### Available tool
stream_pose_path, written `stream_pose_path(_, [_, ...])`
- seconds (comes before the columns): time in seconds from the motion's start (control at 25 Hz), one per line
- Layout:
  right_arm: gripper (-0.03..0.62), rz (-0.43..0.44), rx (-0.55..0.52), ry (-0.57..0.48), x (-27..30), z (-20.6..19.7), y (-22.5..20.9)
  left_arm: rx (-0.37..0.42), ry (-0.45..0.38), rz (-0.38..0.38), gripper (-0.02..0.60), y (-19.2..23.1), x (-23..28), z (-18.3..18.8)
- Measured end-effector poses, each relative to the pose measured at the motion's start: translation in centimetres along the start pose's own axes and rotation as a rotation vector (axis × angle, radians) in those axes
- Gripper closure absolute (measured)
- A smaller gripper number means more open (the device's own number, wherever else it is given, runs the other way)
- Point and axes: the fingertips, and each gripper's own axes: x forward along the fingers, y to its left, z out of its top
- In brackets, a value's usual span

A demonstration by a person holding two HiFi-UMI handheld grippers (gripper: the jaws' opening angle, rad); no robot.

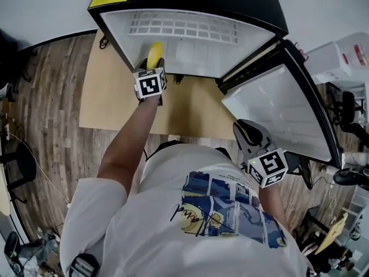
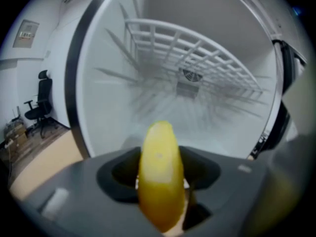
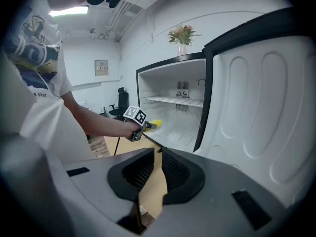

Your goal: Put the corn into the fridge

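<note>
Clearly the left tongs (image 1: 153, 66) clamp the corn (image 2: 159, 172), its long axis pointing ahead into the open fridge (image 1: 190, 45); the right tongs (image 3: 157, 174) sit empty, nearly closed.

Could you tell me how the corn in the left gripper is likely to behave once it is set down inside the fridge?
The corn looks rounded and tapered, so it may well roll on the smooth floor of the fridge. It stands straight out past the fingers of the left gripper without drooping, so it is probably stiff. Its surface looks smooth, so it is possibly a little slippery.
</note>
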Motion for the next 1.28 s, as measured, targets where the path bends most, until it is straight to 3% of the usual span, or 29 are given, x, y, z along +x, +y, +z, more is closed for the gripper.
stream_pose_path(0.56, [0.545, -0.161, 0.102, 0.091, -2.1, -2.0, -1.2, 0.02, 0.043, 0.114, 0.336, 2.6, 8.7, 1.1])
stream_pose_path(1.28, [0.545, -0.162, 0.118, 0.115, -2.1, -3.0, -0.6, 0.101, 0.046, 0.146, 0.305, 2.6, 10.2, 0.9])
